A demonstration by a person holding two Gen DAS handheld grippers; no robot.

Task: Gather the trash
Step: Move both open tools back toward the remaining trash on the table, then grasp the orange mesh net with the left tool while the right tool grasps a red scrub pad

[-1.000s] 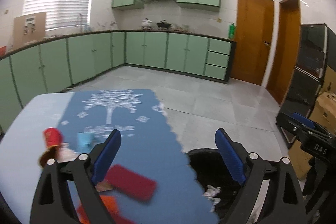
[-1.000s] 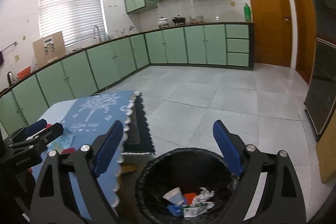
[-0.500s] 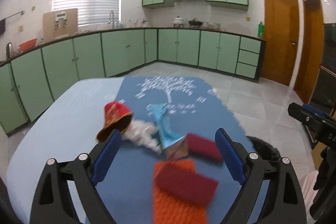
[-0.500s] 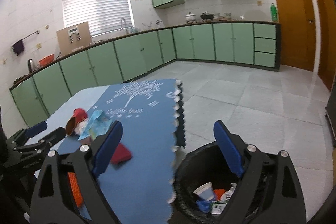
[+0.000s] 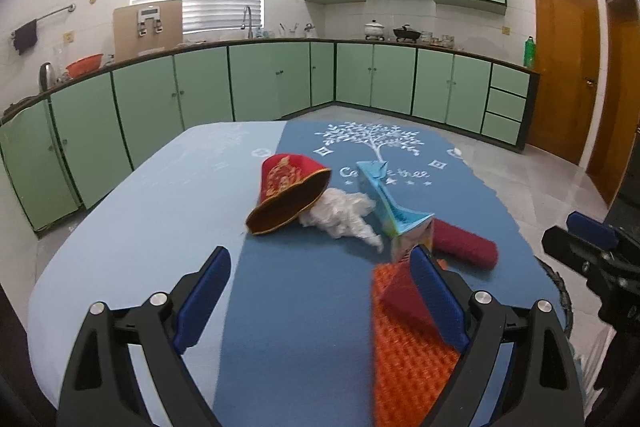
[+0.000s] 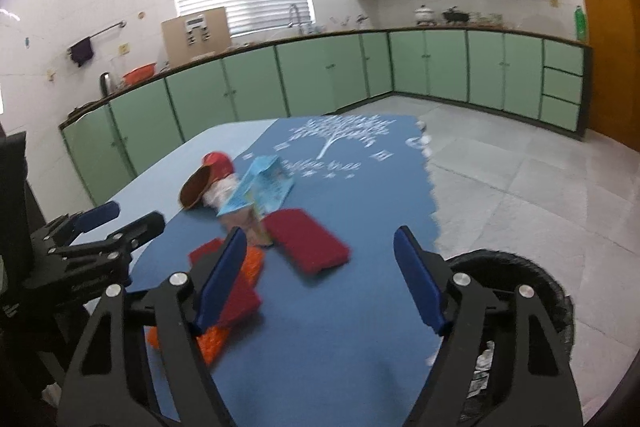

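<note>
A red paper cup (image 5: 288,193) lies on its side on the blue cloth, with a crumpled white tissue (image 5: 344,215) at its mouth and a light blue carton (image 5: 392,215) beside that. My left gripper (image 5: 320,291) hovers open just short of them, nothing between its fingers. In the right wrist view the cup (image 6: 208,179), tissue (image 6: 220,193) and carton (image 6: 260,191) lie ahead to the left. My right gripper (image 6: 320,279) is over bare cloth, its jaws closing with nothing between them. The black-lined trash bin (image 6: 520,279) stands by the table's right edge.
Two dark red pads (image 6: 306,241) (image 6: 236,299) and an orange textured mat (image 6: 212,339) lie near the trash. The left gripper (image 6: 100,239) shows at the left of the right view. Green cabinets line the far walls, and tiled floor lies to the right of the table.
Both views have swung from the bin and floor onto the table. The cup, tissue and carton now sit closer and more central. The right jaws have narrowed a little.
</note>
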